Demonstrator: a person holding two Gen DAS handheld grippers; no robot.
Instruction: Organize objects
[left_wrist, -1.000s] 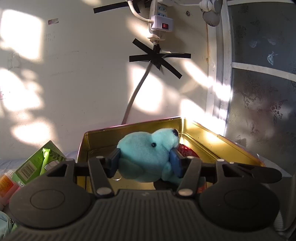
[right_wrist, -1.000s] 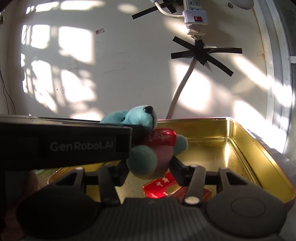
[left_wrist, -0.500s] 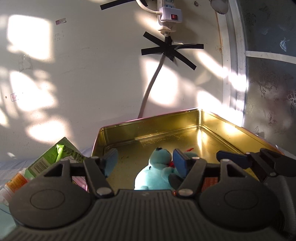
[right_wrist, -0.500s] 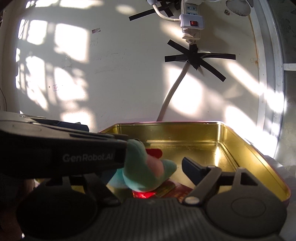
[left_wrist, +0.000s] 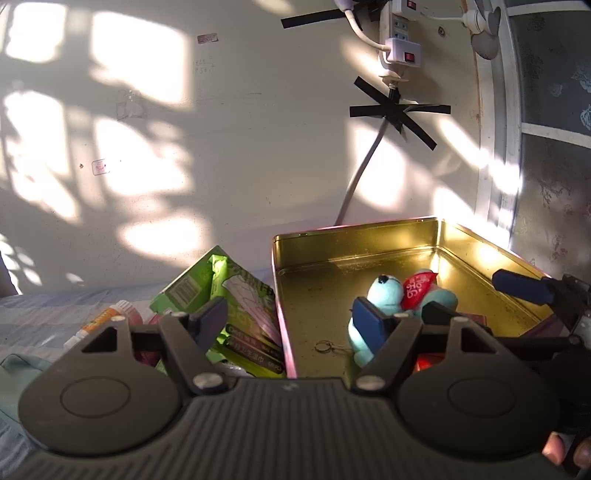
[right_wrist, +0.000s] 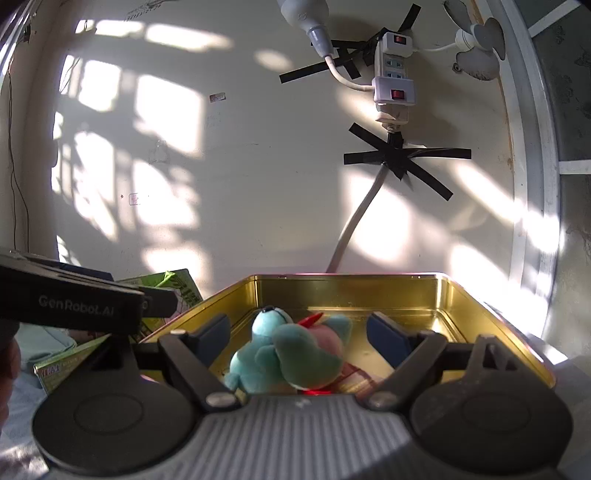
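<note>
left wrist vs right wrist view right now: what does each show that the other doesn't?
Left wrist only: a key ring on the tin floor, an orange tube on the cloth, and the open left gripper.

Right wrist only: the open right gripper around the plush without touching it.

Both: gold tin, blue plush toy, green box, taped power strip.

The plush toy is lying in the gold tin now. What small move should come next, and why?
Probably swing the left gripper onto the green box beside the tin. The toy lies in the tin; both grippers' jaws have just opened, neither pressing it, and the box waits outside.
</note>
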